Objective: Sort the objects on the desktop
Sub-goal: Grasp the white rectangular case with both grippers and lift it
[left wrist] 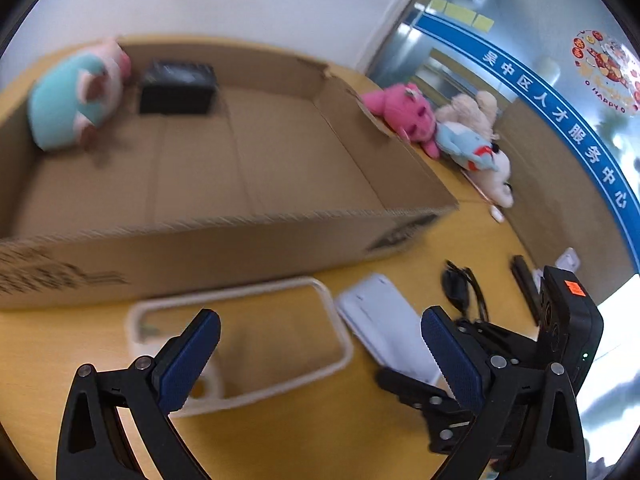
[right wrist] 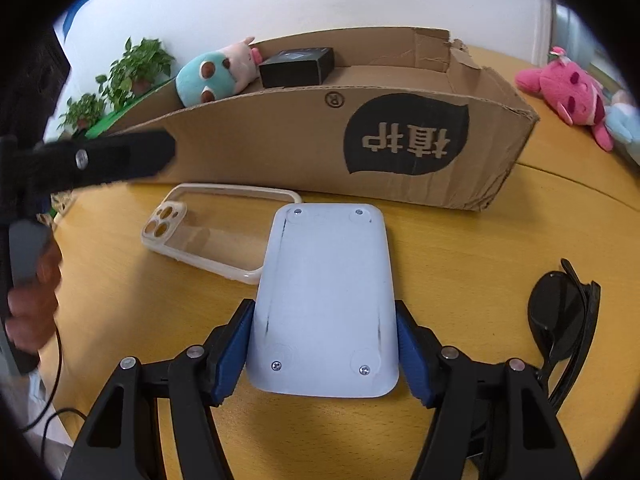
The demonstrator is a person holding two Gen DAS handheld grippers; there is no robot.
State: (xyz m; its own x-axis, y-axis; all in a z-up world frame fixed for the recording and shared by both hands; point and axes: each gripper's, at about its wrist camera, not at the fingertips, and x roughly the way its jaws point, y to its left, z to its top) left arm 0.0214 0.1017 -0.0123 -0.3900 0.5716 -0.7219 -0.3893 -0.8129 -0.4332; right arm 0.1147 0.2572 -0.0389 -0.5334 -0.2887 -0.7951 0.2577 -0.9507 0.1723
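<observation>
A white flat device (right wrist: 326, 300) lies underside up on the yellow table, between the blue pads of my right gripper (right wrist: 324, 354), which is shut on its near end. It also shows in the left wrist view (left wrist: 384, 320). A clear phone case (right wrist: 216, 232) lies left of it. My left gripper (left wrist: 320, 356) is open and empty above the case (left wrist: 240, 340). A cardboard box (left wrist: 224, 240) behind holds a teal-and-pink plush (left wrist: 76, 96) and a black box (left wrist: 178, 86).
Black sunglasses (right wrist: 564, 320) lie right of the white device. A pink plush (right wrist: 568, 92) and other soft toys (left wrist: 476, 136) lie on the table to the right of the box. Potted plants (right wrist: 120, 80) stand at the back left.
</observation>
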